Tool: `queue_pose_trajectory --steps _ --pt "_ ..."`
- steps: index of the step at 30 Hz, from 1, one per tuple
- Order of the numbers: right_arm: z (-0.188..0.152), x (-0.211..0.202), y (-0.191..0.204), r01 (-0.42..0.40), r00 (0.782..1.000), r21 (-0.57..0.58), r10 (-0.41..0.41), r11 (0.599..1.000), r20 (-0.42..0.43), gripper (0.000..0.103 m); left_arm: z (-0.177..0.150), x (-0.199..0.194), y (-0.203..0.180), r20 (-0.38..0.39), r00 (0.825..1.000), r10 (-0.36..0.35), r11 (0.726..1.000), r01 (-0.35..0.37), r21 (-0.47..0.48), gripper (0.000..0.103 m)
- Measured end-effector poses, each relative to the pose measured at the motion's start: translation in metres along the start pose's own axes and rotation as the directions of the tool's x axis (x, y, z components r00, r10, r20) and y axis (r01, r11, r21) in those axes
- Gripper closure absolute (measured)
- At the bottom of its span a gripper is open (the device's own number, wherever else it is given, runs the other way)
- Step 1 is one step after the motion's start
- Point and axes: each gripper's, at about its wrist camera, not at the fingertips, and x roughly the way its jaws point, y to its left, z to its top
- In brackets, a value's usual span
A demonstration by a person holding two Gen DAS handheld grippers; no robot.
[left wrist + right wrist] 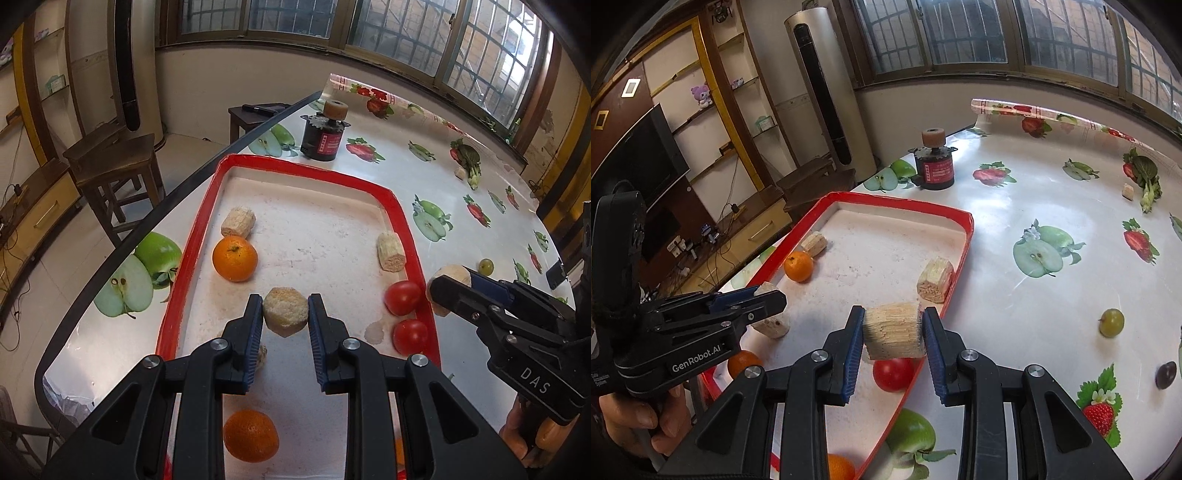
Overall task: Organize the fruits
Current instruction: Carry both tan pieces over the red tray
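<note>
Two pairs of tongs are in my hands, and each is closed on a pale, rough corn-cob chunk. My left tongs grip a stubby chunk lifted over the near half of the red-rimmed tray; my right tongs clamp a longer chunk above the tray's right rim. As I judge it, the sorting is well under way but not finished. Already lying in the tray are two oranges, one near the left rim and one closer to me, two tomatoes by the right rim, and two more cob chunks, one at each side. Still out on the table, well apart from the tray, sit a green grape, a dark plum-like fruit, a leafy vegetable and a small pale piece beside it. A dark canister stands beyond the tray's far edge. Fruit printed on the tablecloth can be mistaken for real fruit. The tongs' arms hide the tray's near end, where another cob piece and something orange and red peek out, too covered to identify.
</note>
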Motion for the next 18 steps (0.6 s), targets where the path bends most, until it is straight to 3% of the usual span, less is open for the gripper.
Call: queue_pose_trajectory --steps 18 --pt "0.023 0.053 -0.001 -0.021 0.998 -0.006 0.02 1.0 -0.059 0.071 0.012 0.037 0.007 -0.075 0.997 0.008 1.0 -0.01 -0.024 0.081"
